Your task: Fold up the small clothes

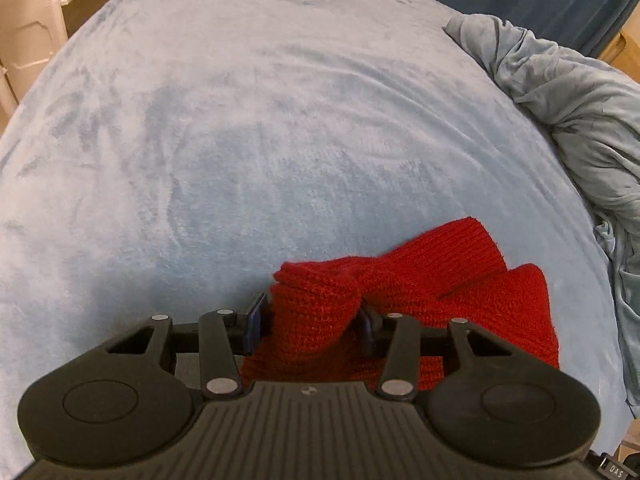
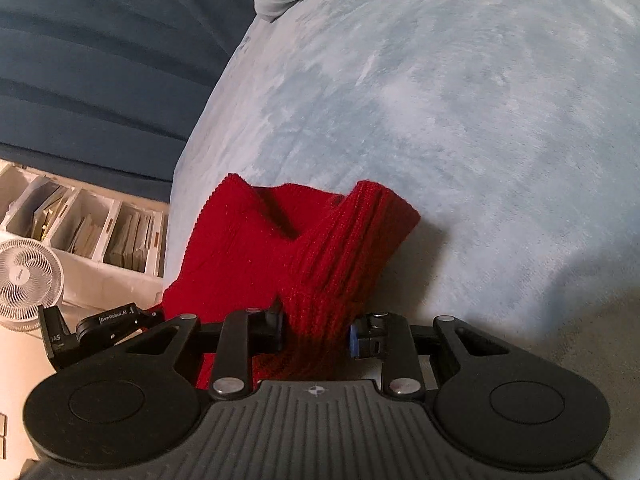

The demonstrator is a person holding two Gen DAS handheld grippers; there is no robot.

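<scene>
Red knit point(image 1: 420, 280) bunched on the bed point(image 1: 240, 140) near its edge. My left tool point(image 1: 312, 322) and right tool point(image 2: 316, 330) each clamp a thick bunch of it. Soft, light, stretchy, droops freely; better held at hems or corners.

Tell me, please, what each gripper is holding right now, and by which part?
Both hold the red knit garment: the left gripper pinches a bunched fold at its near edge, and the right gripper clamps a gathered ribbed section.
</scene>
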